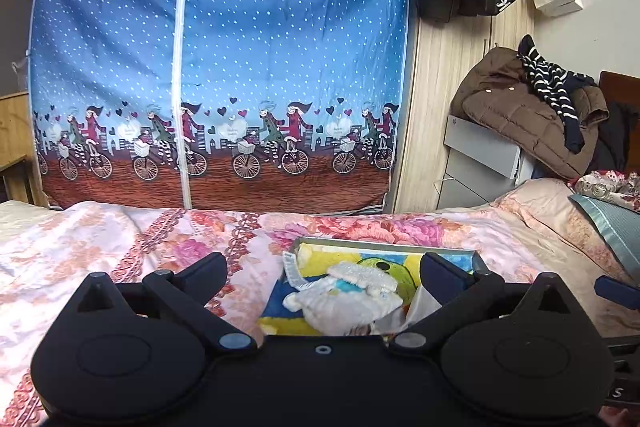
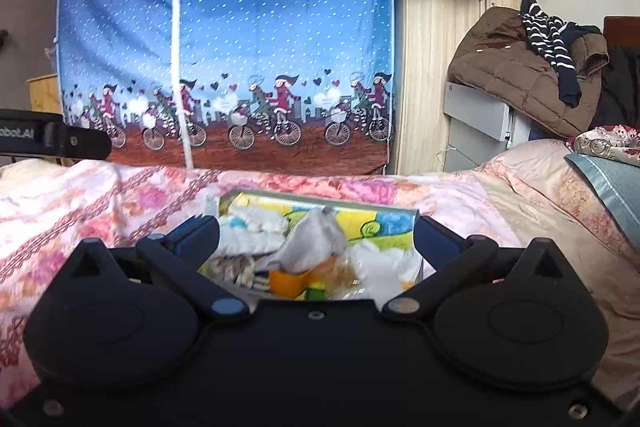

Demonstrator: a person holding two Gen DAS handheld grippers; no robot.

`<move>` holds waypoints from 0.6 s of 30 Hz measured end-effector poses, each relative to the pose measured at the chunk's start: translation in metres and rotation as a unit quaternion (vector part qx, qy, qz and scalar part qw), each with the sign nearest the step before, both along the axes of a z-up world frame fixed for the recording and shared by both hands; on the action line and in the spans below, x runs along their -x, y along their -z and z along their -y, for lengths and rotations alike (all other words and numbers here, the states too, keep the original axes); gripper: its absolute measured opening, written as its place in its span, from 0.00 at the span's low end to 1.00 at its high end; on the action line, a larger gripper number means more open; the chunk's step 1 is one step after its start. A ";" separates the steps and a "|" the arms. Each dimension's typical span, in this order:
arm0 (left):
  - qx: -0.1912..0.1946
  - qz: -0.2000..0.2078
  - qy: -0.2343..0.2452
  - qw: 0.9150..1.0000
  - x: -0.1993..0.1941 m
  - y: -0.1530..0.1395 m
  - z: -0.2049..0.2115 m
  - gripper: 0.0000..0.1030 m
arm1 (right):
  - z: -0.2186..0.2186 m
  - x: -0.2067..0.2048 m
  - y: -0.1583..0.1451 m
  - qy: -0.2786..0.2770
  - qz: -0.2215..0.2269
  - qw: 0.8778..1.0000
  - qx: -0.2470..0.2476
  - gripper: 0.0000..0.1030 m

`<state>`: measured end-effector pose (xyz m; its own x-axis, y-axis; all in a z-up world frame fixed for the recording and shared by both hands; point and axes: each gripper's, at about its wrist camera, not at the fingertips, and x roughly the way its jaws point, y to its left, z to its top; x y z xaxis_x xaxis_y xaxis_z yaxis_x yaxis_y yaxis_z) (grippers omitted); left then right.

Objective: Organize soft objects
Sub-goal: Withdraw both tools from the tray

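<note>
Both tongs gape empty: left gripper, right gripper. Soft items lie heaped in the bright box on the floral bedspread. Drop-off step looks finished; next likely calls for finding another loose piece.

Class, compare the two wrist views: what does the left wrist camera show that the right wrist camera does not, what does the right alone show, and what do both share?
Left wrist only: the left gripper, open, framing a white sock bundle.
Right wrist only: the right gripper, open, above a grey cloth and an orange piece; the other gripper's black body pokes in at the left edge.
Shared: the storage box with its colourful lining on the floral bedspread, the blue fabric wardrobe, and the brown jacket.
</note>
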<state>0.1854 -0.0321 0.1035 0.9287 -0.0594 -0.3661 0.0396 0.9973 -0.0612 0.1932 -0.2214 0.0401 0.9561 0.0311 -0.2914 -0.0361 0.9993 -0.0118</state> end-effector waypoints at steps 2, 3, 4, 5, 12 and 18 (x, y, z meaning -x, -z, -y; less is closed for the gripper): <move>0.006 0.002 0.005 1.000 0.014 0.003 -0.006 0.99 | -0.004 0.009 0.001 0.000 -0.002 1.000 0.004 1.00; 0.010 0.003 0.009 1.000 0.021 0.005 -0.010 0.99 | -0.006 0.015 0.002 0.002 -0.002 1.000 0.006 1.00; 0.016 0.003 0.011 1.000 0.028 0.007 -0.014 0.99 | -0.007 0.018 0.002 0.003 -0.003 1.000 0.006 1.00; 0.021 0.003 0.015 1.000 0.034 0.009 -0.017 0.99 | -0.006 0.021 0.002 0.005 -0.005 1.000 0.006 1.00; 0.026 -0.011 0.021 0.999 0.068 0.030 -0.035 0.99 | -0.023 0.048 0.008 0.030 -0.020 0.999 0.004 1.00; 0.036 -0.021 0.029 0.999 0.088 0.052 -0.045 0.99 | -0.033 0.063 0.014 0.042 -0.035 0.999 -0.001 1.00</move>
